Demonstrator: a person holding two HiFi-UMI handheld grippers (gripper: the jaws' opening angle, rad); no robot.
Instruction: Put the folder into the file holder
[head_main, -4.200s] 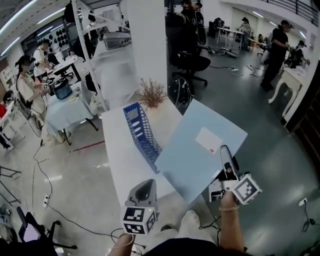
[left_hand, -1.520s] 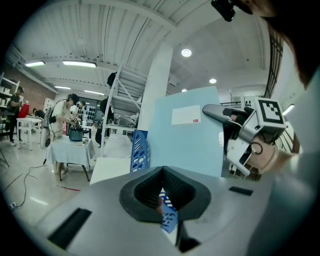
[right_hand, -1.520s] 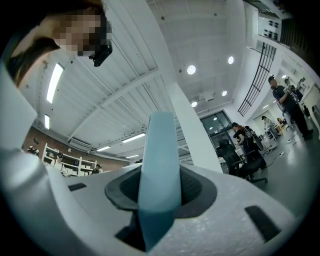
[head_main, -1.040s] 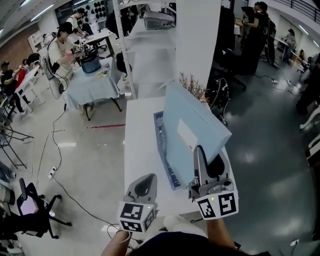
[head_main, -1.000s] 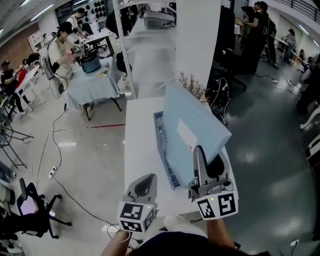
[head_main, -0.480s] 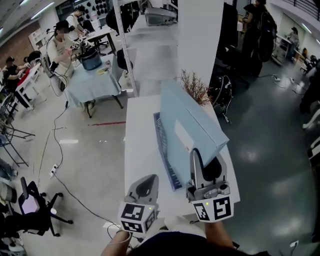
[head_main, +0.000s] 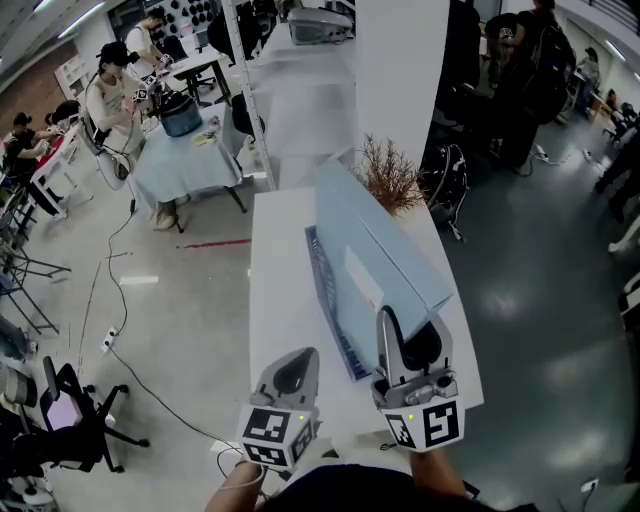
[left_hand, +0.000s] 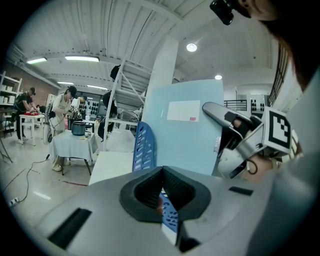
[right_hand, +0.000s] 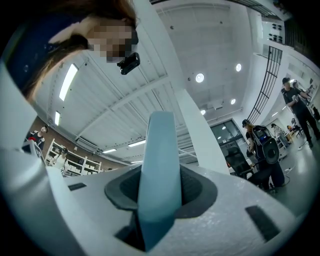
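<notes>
Your left gripper (head_main: 288, 372) hangs over the near end of the counter (head_main: 275, 270). Its jaws are a narrow way apart with nothing in them; only the holder's mesh shows through the gap. It sits just left of the near end of the blue file holder (head_main: 338, 345), apart from it as far as you can judge.

The holder runs near to far along the counter. The light-blue folder (head_main: 375, 255) stands on edge directly over it, its long axis along the same line and leaning slightly right. Your right gripper (head_main: 405, 338) is clamped on the folder's near edge, pointing upward.

So the drop is straight down, and the right hand does it. The folder hides its own lower edge and the holder's slots, so you cannot tell whether it has entered one.
</notes>
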